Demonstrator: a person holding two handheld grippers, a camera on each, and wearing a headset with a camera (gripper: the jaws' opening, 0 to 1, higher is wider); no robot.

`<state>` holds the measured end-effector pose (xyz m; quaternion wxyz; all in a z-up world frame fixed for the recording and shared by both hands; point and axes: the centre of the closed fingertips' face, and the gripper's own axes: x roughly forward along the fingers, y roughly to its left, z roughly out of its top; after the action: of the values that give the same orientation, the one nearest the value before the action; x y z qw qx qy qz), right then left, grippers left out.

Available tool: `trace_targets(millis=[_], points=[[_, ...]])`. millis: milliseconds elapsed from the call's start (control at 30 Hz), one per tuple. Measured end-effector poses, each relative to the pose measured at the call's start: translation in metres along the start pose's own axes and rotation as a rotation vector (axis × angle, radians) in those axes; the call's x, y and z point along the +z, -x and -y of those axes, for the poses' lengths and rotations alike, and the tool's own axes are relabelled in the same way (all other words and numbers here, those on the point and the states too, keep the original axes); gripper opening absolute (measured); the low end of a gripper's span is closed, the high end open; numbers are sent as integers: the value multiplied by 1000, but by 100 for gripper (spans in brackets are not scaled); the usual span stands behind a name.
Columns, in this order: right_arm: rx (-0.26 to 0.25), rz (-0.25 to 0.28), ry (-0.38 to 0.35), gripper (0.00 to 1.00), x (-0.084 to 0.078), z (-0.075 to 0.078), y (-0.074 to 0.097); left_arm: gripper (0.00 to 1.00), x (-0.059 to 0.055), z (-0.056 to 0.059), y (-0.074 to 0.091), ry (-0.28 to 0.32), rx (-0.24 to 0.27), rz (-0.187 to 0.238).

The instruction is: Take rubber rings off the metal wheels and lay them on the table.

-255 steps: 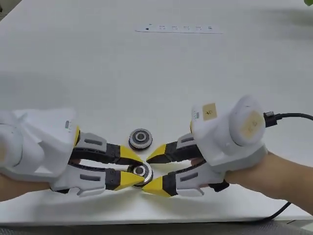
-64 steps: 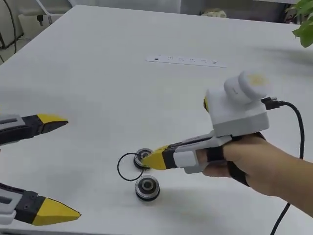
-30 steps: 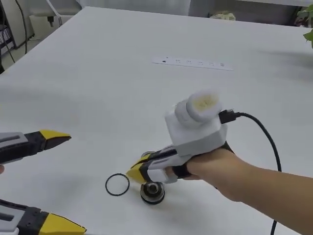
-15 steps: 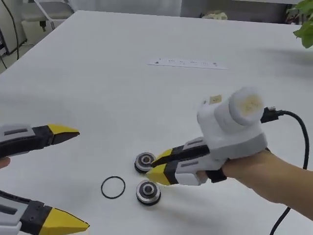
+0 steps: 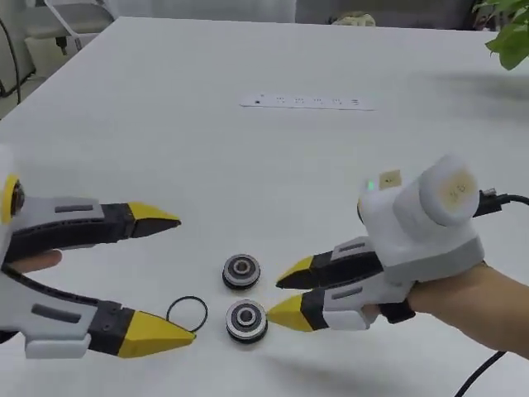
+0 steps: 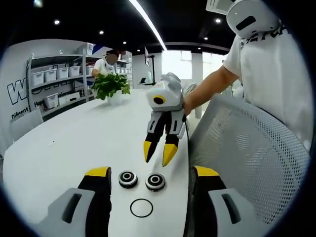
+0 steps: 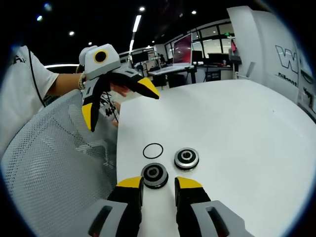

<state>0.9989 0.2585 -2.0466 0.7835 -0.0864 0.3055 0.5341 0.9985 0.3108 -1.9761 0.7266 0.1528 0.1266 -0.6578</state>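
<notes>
The right tongs [image 5: 274, 298], narrowly parted and empty, point at the nearer metal wheel [image 5: 246, 321]. The left tongs [image 5: 186, 279] gape wide, also empty. One rubber ring [image 5: 188, 313] lies loose on the tabletop [image 5: 273, 165] just beside that wheel. Likely next: one pair steadies a wheel while the other pinches its dark rim band and peels it off.

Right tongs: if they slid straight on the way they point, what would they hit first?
Probably the nearer metal wheel, sitting just ahead of the right tongs, in line with the gap between their tips. The rubber ring lies beyond it.
</notes>
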Motion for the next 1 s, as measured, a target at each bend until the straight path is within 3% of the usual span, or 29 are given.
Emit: trace_targets(millis=[167, 300, 600, 700, 800, 1000], points=[[5, 8, -15, 24, -5, -2, -6, 52, 2, 4, -20, -10, -37, 2], [8, -11, 3, 24, -12, -4, -10, 44, -3, 6, -34, -23, -58, -14], [18, -25, 14, 24, -16, -5, -15, 31, -33, 8, -57, 19, -90, -97], [21, -29, 19, 24, -18, -5, -17, 27, -38, 5, -61, 12, -86, -106], [24, -34, 23, 24, -19, -5, -19, 25, -45, 3, -63, 44, -82, -124], [32, -45, 31, 23, -21, -5, -23, 18, -56, 5, -67, 16, -93, -154]])
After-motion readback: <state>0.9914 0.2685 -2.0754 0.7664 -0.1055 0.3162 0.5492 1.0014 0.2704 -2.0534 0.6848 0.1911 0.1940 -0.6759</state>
